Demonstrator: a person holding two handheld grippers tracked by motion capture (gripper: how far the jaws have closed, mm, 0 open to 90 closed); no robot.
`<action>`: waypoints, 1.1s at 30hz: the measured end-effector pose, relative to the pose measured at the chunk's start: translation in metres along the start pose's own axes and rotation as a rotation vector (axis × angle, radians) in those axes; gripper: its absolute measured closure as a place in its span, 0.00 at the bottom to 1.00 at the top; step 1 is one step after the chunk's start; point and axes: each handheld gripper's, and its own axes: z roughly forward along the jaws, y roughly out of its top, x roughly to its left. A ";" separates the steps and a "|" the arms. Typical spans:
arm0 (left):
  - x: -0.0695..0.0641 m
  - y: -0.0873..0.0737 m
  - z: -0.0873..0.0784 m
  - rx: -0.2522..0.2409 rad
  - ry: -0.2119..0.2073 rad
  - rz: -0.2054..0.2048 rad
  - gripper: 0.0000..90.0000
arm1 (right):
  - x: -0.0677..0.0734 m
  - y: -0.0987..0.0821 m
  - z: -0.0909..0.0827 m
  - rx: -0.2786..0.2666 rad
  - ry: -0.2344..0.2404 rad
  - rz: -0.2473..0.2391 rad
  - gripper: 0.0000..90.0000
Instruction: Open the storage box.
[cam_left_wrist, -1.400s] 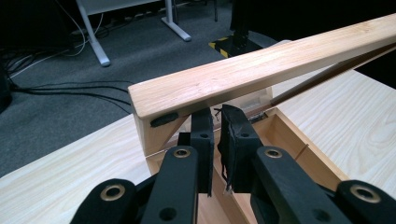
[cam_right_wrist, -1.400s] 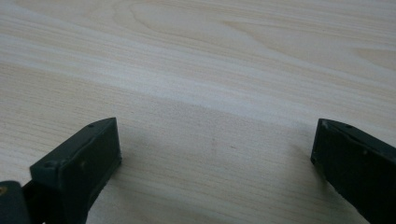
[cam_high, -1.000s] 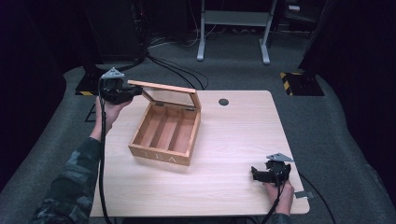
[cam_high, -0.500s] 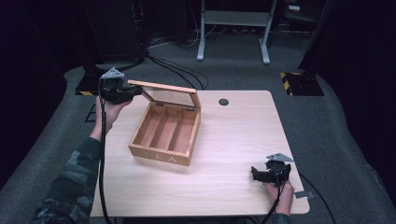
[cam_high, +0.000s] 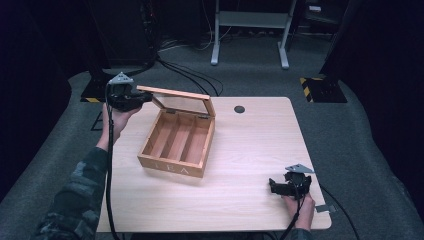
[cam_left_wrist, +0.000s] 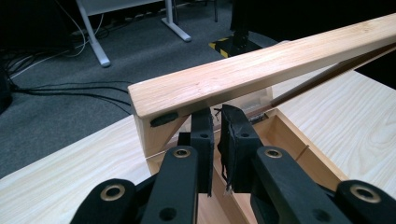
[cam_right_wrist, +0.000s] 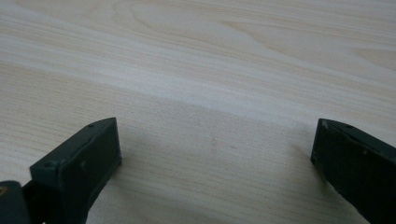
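Note:
An open wooden tea box (cam_high: 172, 162) with three empty compartments (cam_high: 177, 137) sits left of the table's middle. Its glazed lid (cam_high: 175, 93) stands raised at the back. My left gripper (cam_high: 142, 97) is at the lid's left corner. In the left gripper view the left gripper (cam_left_wrist: 217, 119) has its jaws almost together, tips tucked under the lid's wooden rail (cam_left_wrist: 261, 70); I see nothing pinched between them. My right gripper (cam_high: 272, 185) rests near the table's front right corner. It stands open over bare wood, as the right gripper (cam_right_wrist: 215, 140) shows.
The light wood table (cam_high: 250, 145) has a dark round cable hole (cam_high: 239, 109) at the back. Cables and a grey desk frame (cam_high: 250, 20) lie on the carpet beyond. Free tabletop (cam_right_wrist: 210, 56) stretches between the box and the right gripper.

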 end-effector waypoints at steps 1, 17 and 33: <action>0.000 0.000 0.000 -0.002 0.000 -0.001 0.93 | 0.000 0.000 0.000 0.000 0.000 0.000 0.01; -0.007 -0.019 -0.003 -0.038 0.003 0.004 0.93 | 0.000 0.000 0.000 -0.001 -0.001 0.000 0.01; -0.020 -0.055 -0.011 -0.075 0.009 0.026 0.92 | 0.000 0.000 0.000 0.000 -0.002 0.004 0.01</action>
